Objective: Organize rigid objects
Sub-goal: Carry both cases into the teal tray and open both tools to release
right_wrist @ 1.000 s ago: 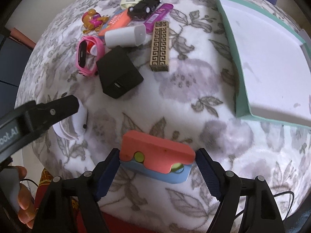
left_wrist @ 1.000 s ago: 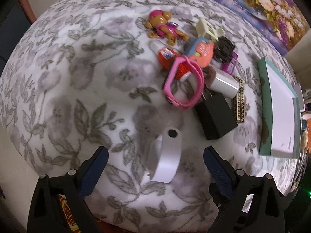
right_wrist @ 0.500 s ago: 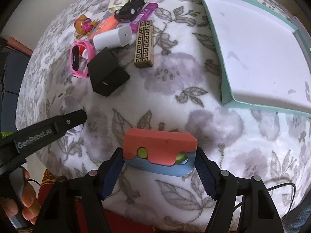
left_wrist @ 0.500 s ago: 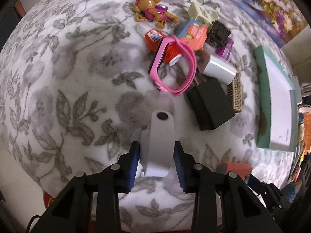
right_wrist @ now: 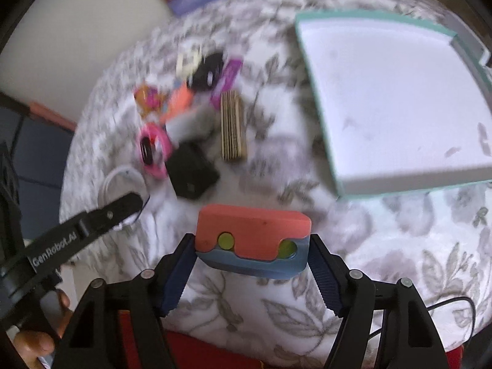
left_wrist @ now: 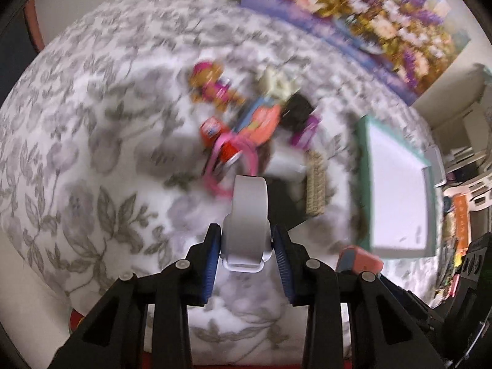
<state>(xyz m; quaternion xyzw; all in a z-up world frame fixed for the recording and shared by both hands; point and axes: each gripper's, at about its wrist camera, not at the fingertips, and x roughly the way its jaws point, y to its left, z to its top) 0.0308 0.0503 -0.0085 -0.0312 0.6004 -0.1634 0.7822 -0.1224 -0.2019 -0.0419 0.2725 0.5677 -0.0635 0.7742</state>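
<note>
My left hand-held gripper [left_wrist: 246,247] is clenched on a white, curved plastic band [left_wrist: 247,215]; its blue ribbed pads [left_wrist: 212,261] press the band's lower sides, and the band stands up between them, above the grey-and-white floral bedspread [left_wrist: 92,153]. The jaws have just been closing, with the band between them.

My right hand-held gripper [right_wrist: 252,258] grasps a coral-and-blue rounded plastic block with two yellow-green dots [right_wrist: 252,236]; its pads bear on the block's two ends and hold it above the bedspread. These jaws have also just been closing a little on the block. In the left wrist view the block shows as a coral corner low on the right.

The other things lie in a blurred cluster further up the bedspread: a pink watch strap [right_wrist: 153,147], a black cube-shaped charger [right_wrist: 192,173] just beside it, a tan patterned rectangular case [right_wrist: 233,126], a white cylinder-like adapter [right_wrist: 184,123], a purple flat piece [right_wrist: 227,80], a small black toy car [right_wrist: 207,72], a cream square piece [right_wrist: 189,60], a pink-and-brown toy figure [right_wrist: 147,98] and a red-and-orange small bottle [left_wrist: 212,132].

A shallow white tray with a teal rim [right_wrist: 313,70] sits on the bedspread well apart from the cluster. A floral picture [left_wrist: 369,18] leans at the far edge.
</note>
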